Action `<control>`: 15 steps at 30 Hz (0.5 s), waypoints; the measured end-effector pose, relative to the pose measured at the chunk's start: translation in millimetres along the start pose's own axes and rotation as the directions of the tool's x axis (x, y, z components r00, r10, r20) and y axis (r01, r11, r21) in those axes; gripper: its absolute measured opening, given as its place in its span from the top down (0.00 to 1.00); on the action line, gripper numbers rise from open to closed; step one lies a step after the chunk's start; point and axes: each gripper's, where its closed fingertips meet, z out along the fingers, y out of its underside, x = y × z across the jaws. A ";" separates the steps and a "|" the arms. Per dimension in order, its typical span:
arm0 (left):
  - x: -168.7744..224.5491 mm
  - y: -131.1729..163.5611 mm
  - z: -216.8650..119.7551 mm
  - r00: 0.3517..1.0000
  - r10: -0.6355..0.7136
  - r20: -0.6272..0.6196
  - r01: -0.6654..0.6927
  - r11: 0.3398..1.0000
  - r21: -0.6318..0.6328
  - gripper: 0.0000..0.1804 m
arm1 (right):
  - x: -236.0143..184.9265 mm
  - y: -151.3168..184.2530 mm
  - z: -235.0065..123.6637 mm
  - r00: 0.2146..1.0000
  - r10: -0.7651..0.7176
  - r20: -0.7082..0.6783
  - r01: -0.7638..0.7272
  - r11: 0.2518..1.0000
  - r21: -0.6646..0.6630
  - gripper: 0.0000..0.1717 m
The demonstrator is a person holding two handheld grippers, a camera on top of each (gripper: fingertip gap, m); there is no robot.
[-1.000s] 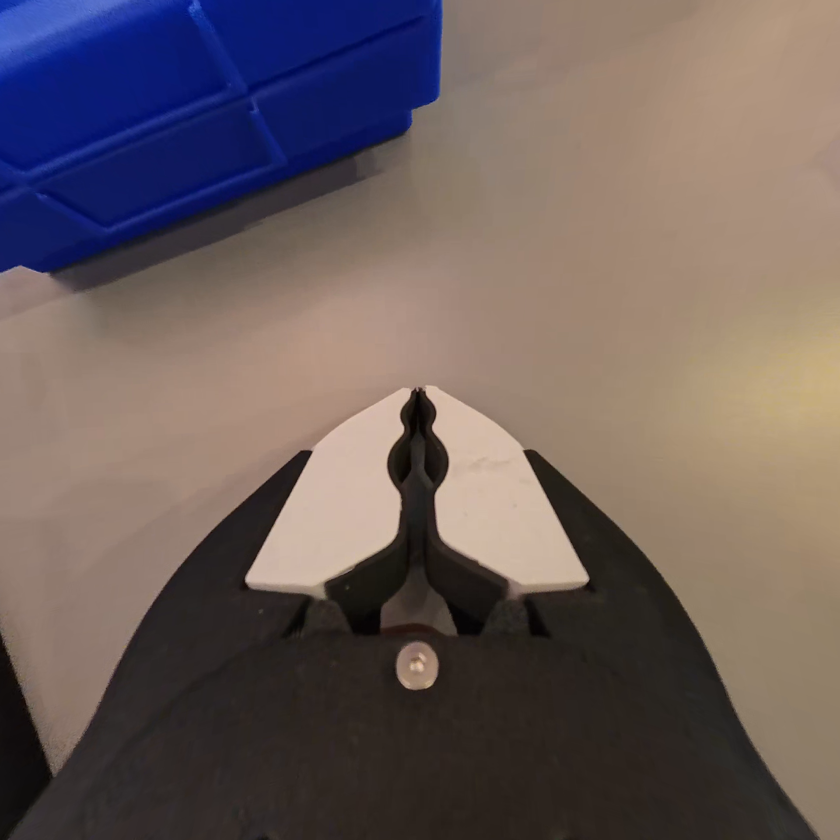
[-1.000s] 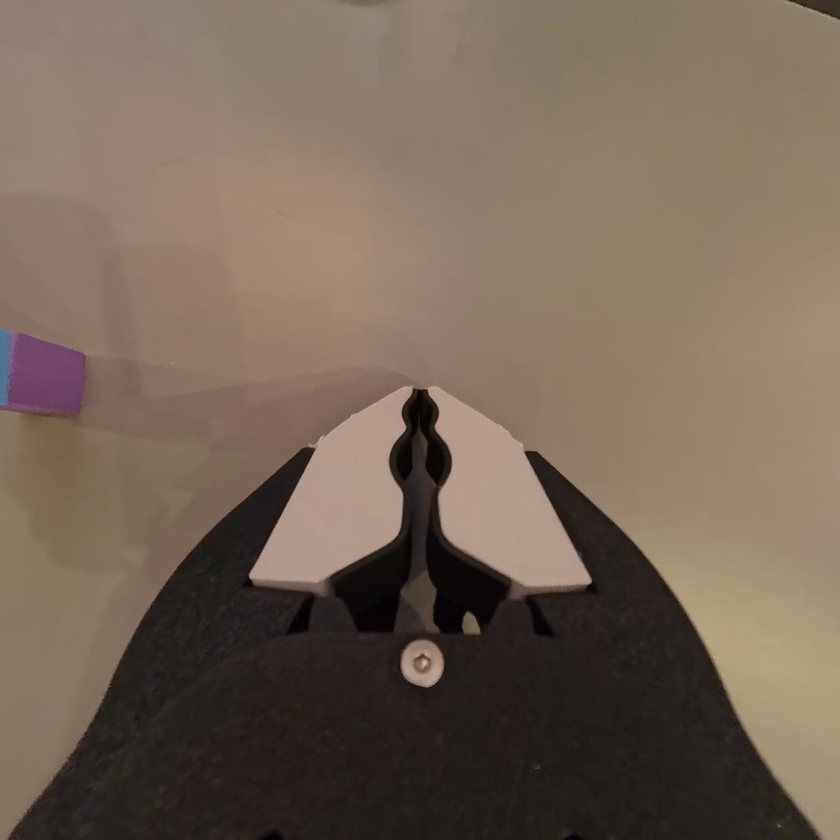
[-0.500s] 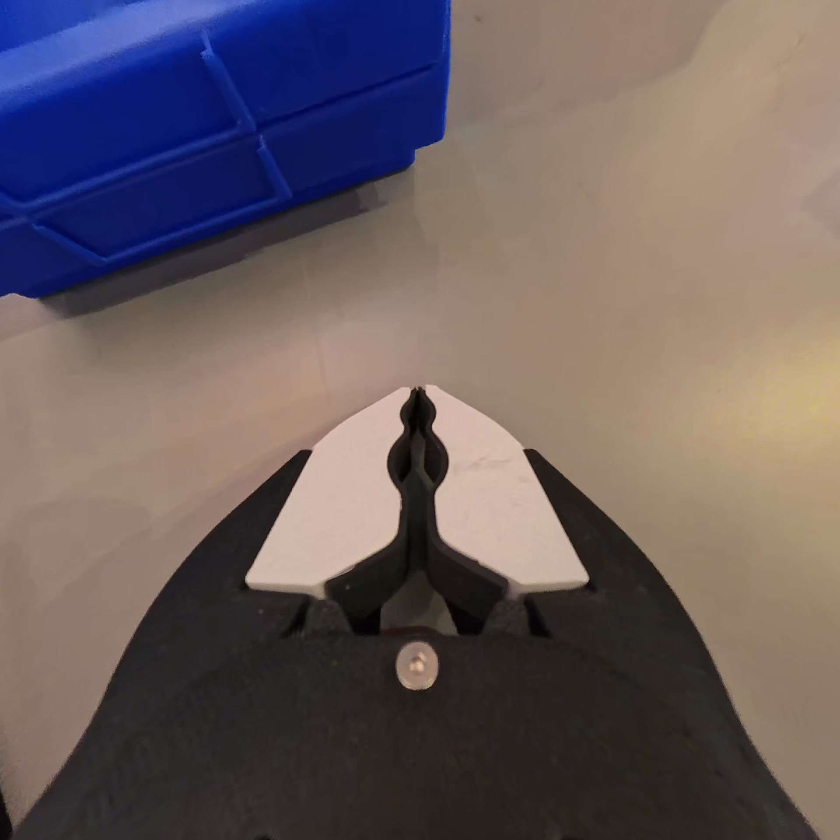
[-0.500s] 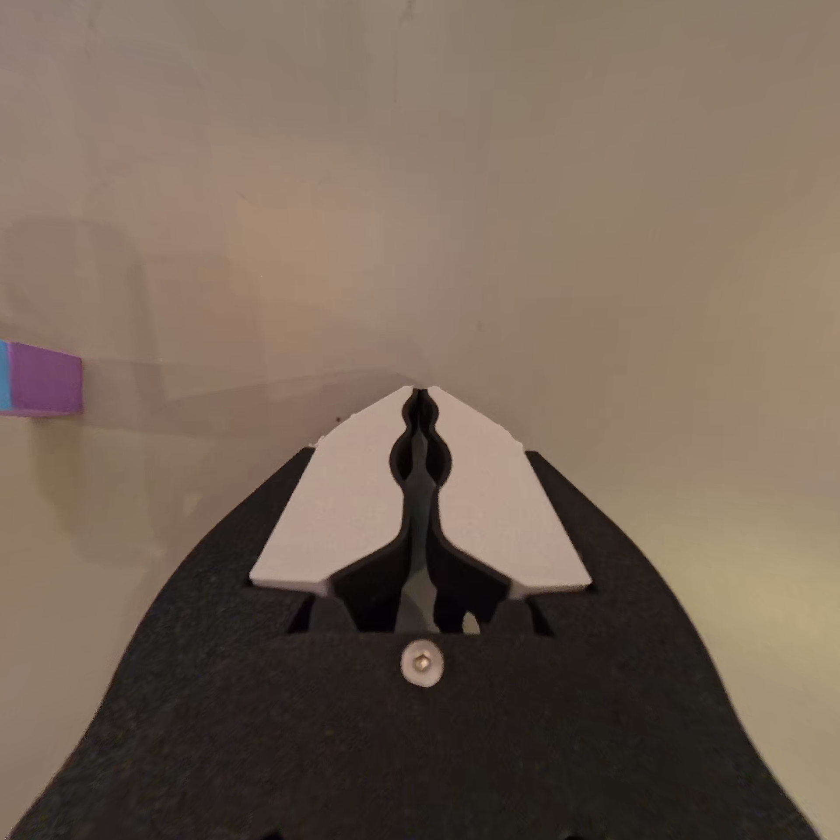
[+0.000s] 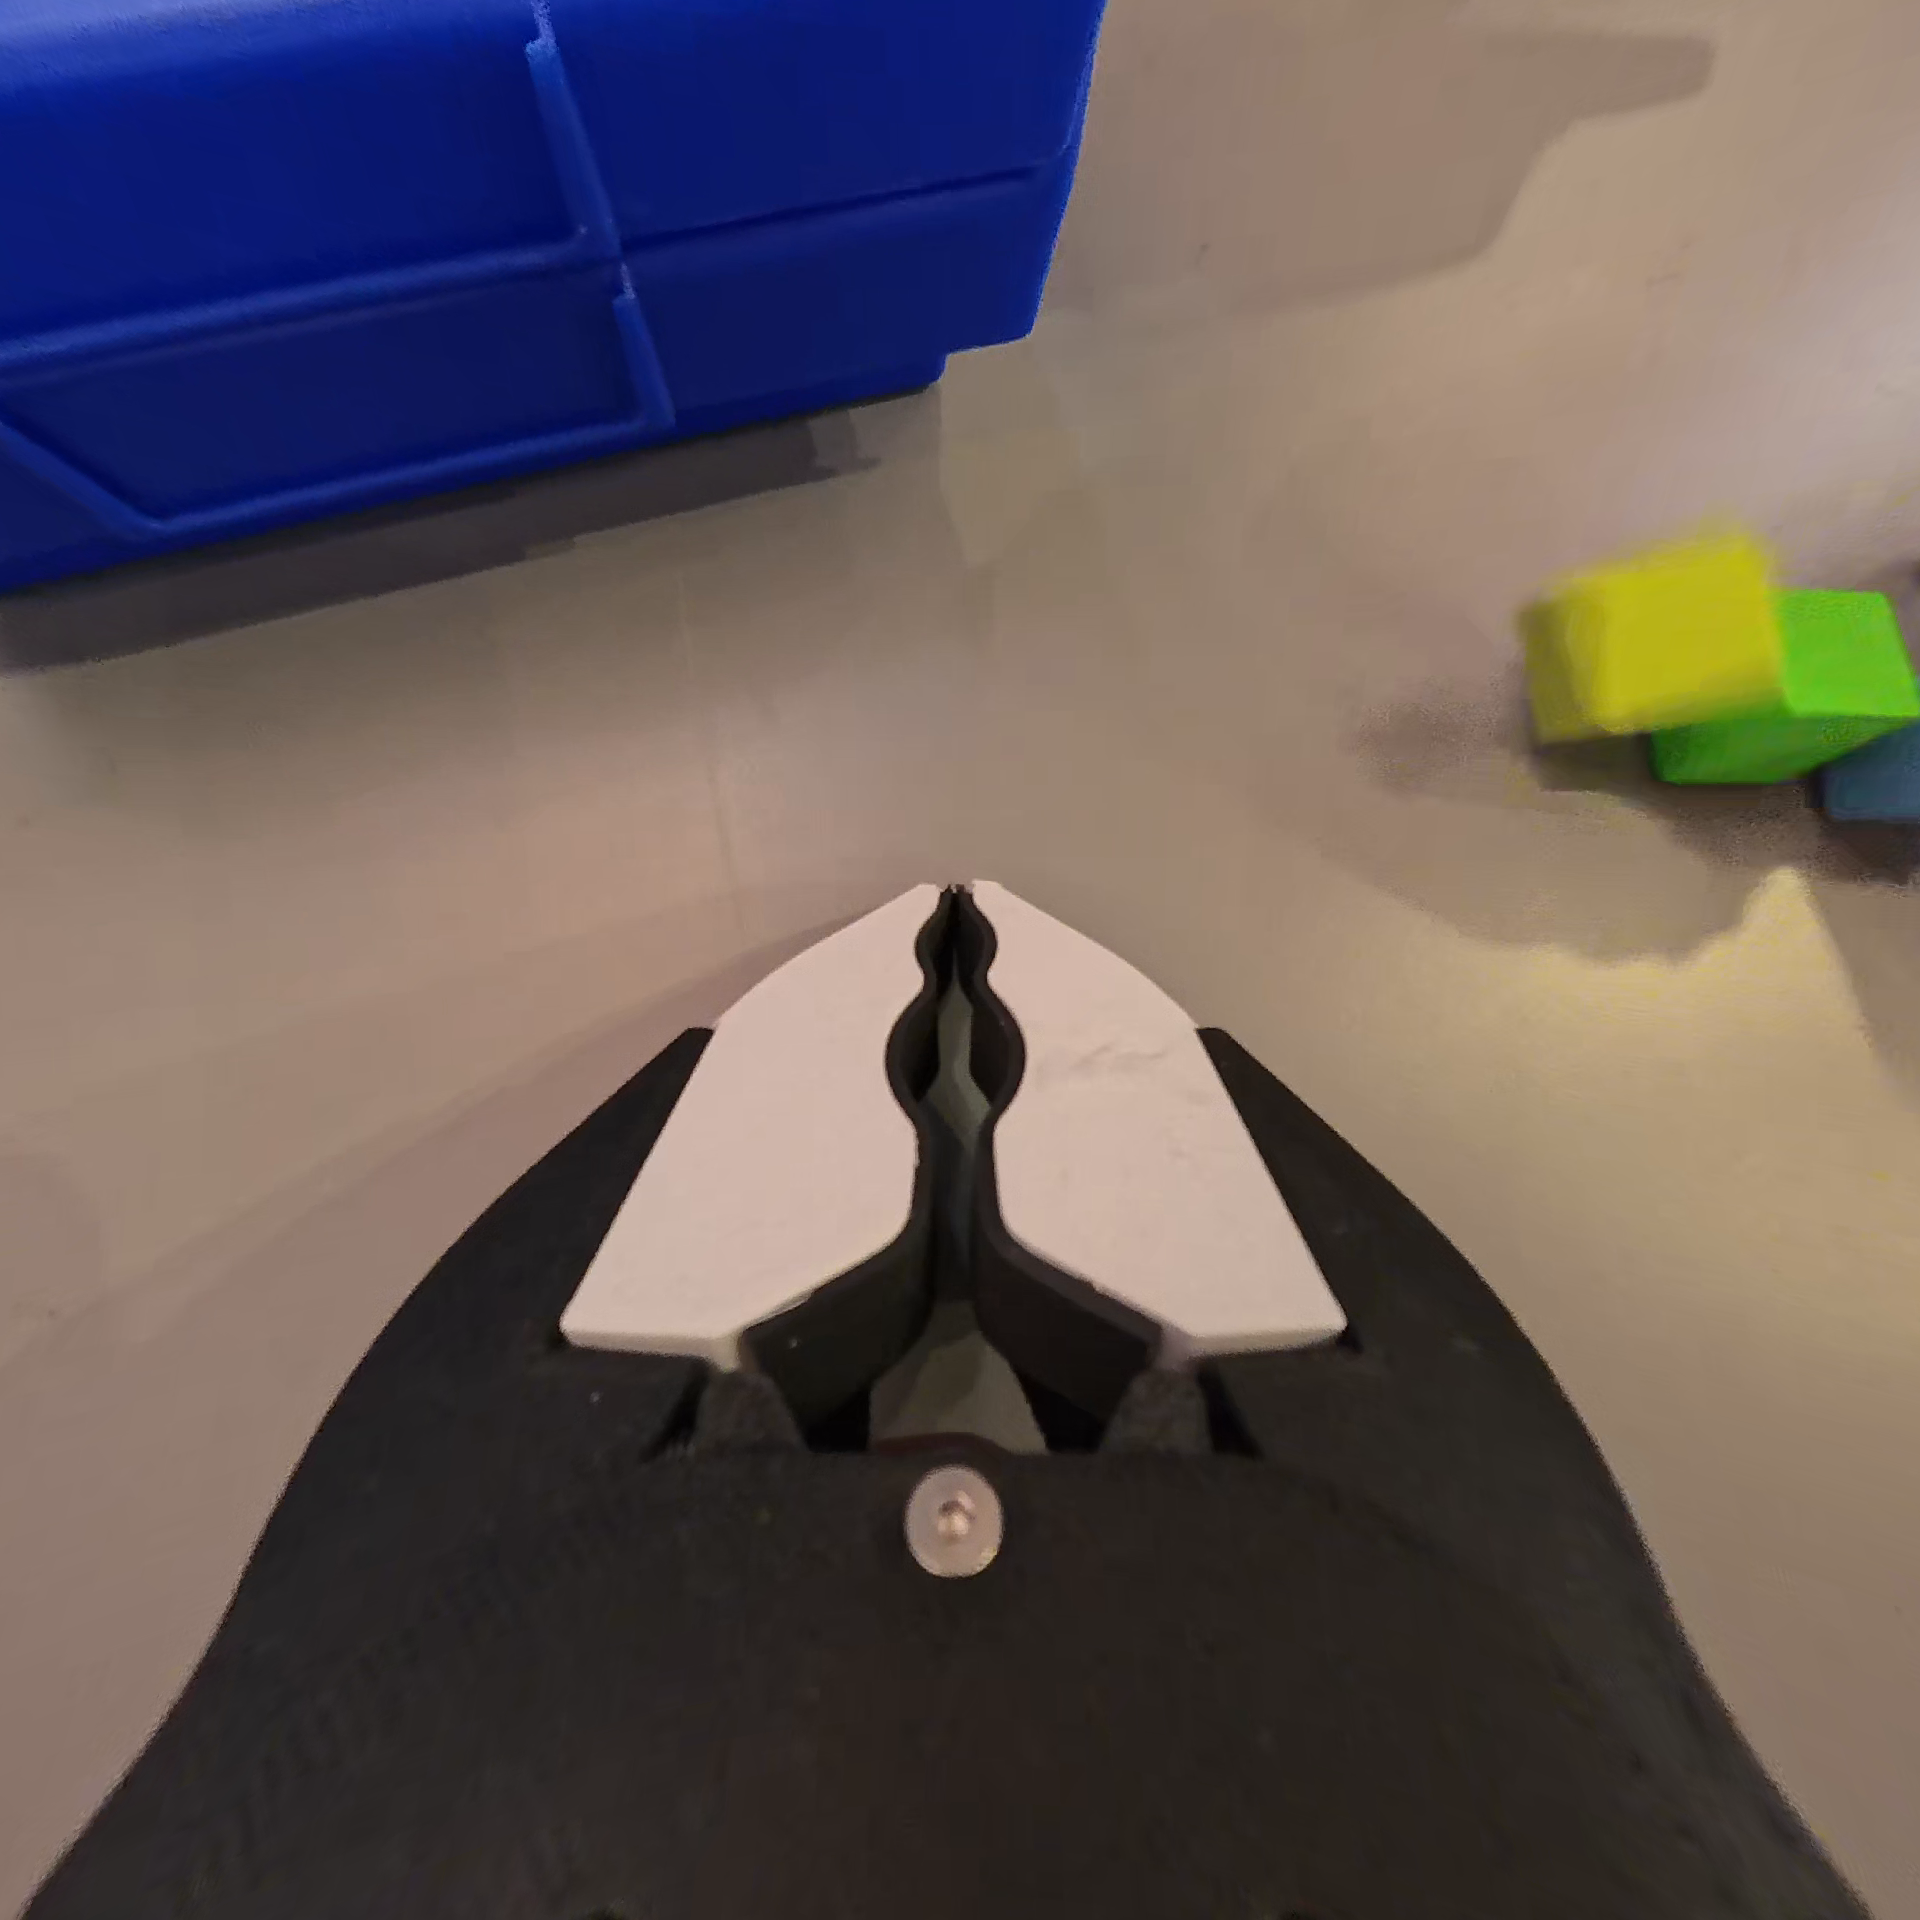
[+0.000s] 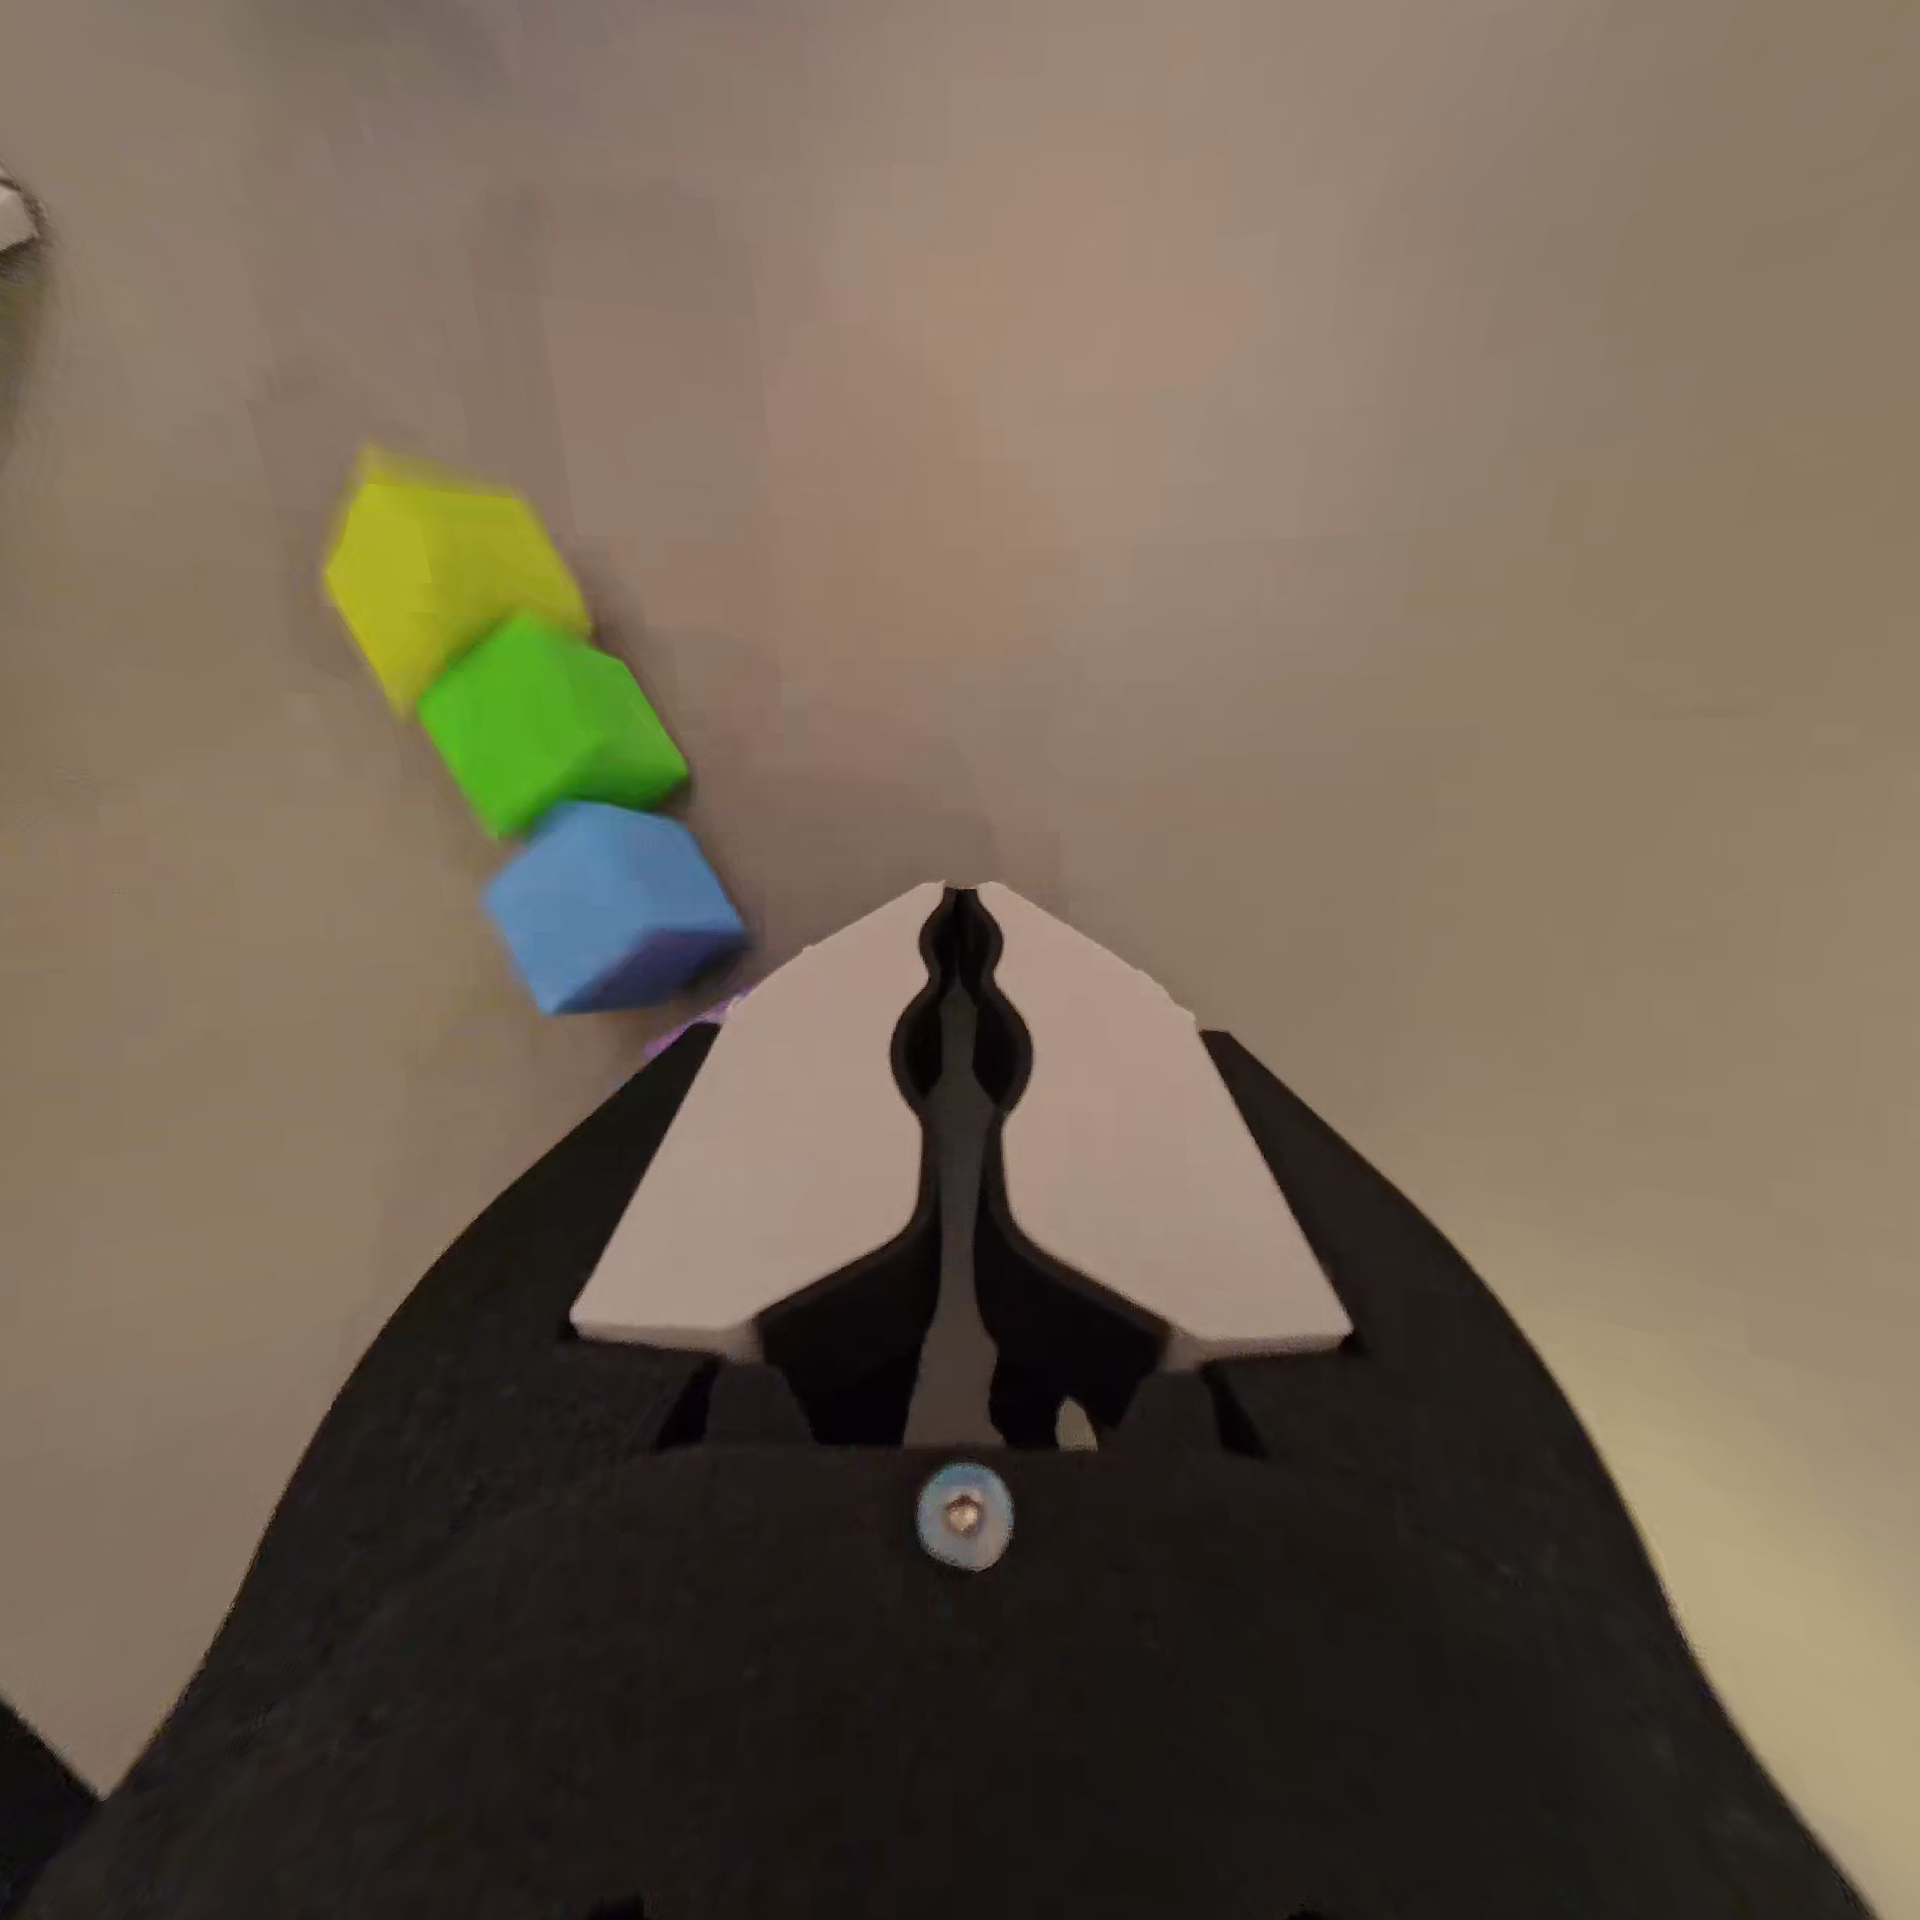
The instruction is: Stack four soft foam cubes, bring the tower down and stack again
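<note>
Since earlier frame, yellow cube (image 6: pixel 436 571), green cube (image 6: pixel 551 722), blue cube (image 6: pixel 613 904) now lie toppled at ten o'clock of right tool (image 6: pixel 958 889). Both tools together, empty; left tool (image 5: pixel 954 889) apart from cubes. Restacking likely next.

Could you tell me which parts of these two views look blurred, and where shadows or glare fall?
Left wrist view: the yellow cube is smeared, the blue bin casts a dark shadow at its base, and yellowish glare lies lower right on the table. Right wrist view: yellow cube and blue cube blurred; hand-held gripper sharper.

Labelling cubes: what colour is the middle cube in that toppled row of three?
Green cube, between the yellow and the blue. Clearest in the right wrist view.
</note>
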 end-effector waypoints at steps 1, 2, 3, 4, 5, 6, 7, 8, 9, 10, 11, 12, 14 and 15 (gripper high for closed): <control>0.0 0.0 0.0 1.000 0.000 -0.001 0.000 1.000 0.000 1.00 | -3.5 0.8 -0.2 1.000 -0.007 0.006 0.007 1.000 0.003 1.00; 0.0 -0.1 0.0 1.000 -0.001 -0.004 0.001 1.000 0.000 1.00 | -1.3 2.9 -1.5 1.000 -0.012 -0.005 0.012 1.000 0.007 1.00; 0.1 -0.2 0.0 1.000 -0.002 -0.007 0.002 1.000 0.000 1.00 | 3.4 6.5 -3.2 1.000 -0.009 -0.013 0.009 1.000 0.008 1.00; 0.0 -0.5 0.2 1.000 -0.004 -0.011 0.004 1.000 -0.001 1.00 | 7.9 9.0 -5.5 1.000 0.004 -0.004 -0.004 1.000 0.019 1.00; 0.0 -1.0 0.5 1.000 -0.006 -0.014 0.006 1.000 -0.001 1.00 | 15.0 11.3 -8.1 1.000 0.022 -0.003 -0.022 0.999 0.030 1.00; 0.0 -1.4 0.9 1.000 -0.005 -0.016 0.005 1.000 -0.001 1.00 | 24.4 12.8 -10.6 0.999 0.036 -0.015 -0.036 0.999 0.041 1.00; 0.1 -1.8 1.4 1.000 -0.003 -0.017 0.003 1.000 -0.001 1.00 | 32.2 13.9 -12.6 0.999 0.048 -0.019 -0.047 0.998 0.048 1.00; 0.2 -2.1 1.7 1.000 -0.001 -0.017 0.001 1.000 -0.001 1.00 | 37.4 15.1 -13.9 0.998 0.060 -0.011 -0.060 0.997 0.050 1.00; 0.3 -2.1 1.7 1.000 0.000 -0.018 0.000 1.000 -0.002 1.00 | 41.1 15.3 -15.2 0.997 0.075 -0.004 -0.074 0.996 0.054 1.00; 0.4 -2.2 1.6 1.000 0.001 -0.019 -0.001 1.000 -0.002 1.00 | 43.7 15.1 -16.1 0.997 0.082 -0.003 -0.082 0.995 0.060 1.00; 0.5 -2.2 1.6 1.000 -0.001 -0.021 0.001 1.000 -0.001 1.00 | 44.5 14.9 -16.3 0.997 0.081 -0.003 -0.081 0.995 0.063 1.00; 0.5 -2.3 1.5 1.000 -0.002 -0.023 0.002 1.000 0.000 1.00 | 44.4 15.3 -15.5 0.997 0.075 -0.005 -0.074 0.995 0.061 1.00; 0.6 -2.2 1.5 1.000 -0.002 -0.025 0.002 1.000 0.000 1.00 | 43.7 14.5 -14.6 0.998 0.057 -0.013 -0.056 0.996 0.064 1.00; 0.7 -2.2 1.5 1.000 0.000 -0.026 0.000 1.000 -0.001 1.00 | 43.0 14.3 -14.5 0.999 0.046 -0.014 -0.045 0.997 0.063 1.00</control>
